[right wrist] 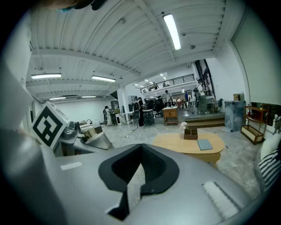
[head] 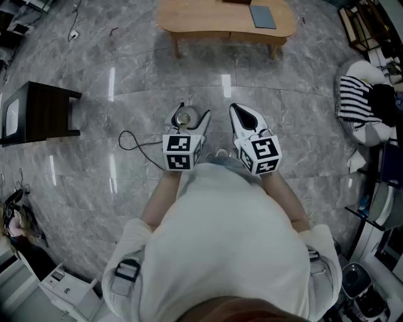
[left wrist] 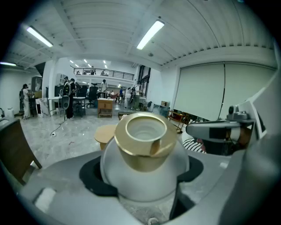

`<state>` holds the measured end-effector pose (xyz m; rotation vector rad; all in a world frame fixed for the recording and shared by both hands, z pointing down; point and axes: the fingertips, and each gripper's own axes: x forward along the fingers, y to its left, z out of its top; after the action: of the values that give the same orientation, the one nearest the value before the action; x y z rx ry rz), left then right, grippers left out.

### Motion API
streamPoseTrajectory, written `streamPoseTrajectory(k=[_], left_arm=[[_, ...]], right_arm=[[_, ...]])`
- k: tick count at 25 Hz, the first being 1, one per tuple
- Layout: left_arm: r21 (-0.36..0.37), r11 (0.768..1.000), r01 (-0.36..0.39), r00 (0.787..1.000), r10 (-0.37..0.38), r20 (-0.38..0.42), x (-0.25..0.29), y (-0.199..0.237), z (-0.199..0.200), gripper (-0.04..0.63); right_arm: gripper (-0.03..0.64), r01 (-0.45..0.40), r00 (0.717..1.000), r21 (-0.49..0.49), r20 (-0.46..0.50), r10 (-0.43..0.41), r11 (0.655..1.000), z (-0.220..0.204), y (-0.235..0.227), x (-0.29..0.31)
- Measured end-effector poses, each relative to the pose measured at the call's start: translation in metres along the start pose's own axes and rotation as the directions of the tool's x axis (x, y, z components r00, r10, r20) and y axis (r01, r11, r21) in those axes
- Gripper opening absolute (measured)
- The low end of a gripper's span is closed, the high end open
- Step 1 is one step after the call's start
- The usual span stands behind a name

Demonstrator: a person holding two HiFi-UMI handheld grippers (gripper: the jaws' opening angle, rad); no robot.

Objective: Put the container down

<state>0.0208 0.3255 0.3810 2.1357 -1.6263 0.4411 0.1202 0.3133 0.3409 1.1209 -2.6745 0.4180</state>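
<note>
Container (left wrist: 145, 180) pinched in the fingers of my left gripper (head: 189, 116), gold neck (left wrist: 145, 147) aimed ahead; wooden tabletop (head: 208, 19) lies well apart, top centre. My right gripper (head: 238, 112) is pressed together, empty.

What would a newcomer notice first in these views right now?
The round white container with its gold neck fills the left gripper view, clamped between the jaws of the left hand-held gripper. Beside it, the right hand-held gripper is shut and empty. Both are held out over a grey marble floor, with a light wooden table further ahead.
</note>
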Motion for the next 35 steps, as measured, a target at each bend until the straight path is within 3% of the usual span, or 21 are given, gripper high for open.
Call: streamPoseTrajectory(k=[8,16,20,35], left_arm=[[0.028,1.000,-0.012,1.000,0.012,0.008,-0.036,-0.016,-0.009,0.342],[0.006,0.999,-0.044,0.999,0.044,0.030,-0.055,-0.017,-0.013,0.342],[-0.018,0.998,-0.058,0.998,0.058,0.037,-0.058,-0.022,-0.017,0.342],[-0.080,0.993,-0.090,0.995,0.093,0.031,-0.036,-0.024,-0.016,0.343]], right_arm=[[0.000,-0.024,0.999,-0.022,0.031,0.024,0.999,0.005,0.026,-0.022],[-0.002,-0.061,0.997,-0.041,0.041,0.063,0.997,0.005,0.038,-0.035],[0.002,-0.104,0.994,-0.021,0.043,0.105,0.994,-0.001,0.037,-0.041],[0.002,-0.115,0.993,-0.019,-0.006,0.115,0.993,-0.010,0.012,-0.032]])
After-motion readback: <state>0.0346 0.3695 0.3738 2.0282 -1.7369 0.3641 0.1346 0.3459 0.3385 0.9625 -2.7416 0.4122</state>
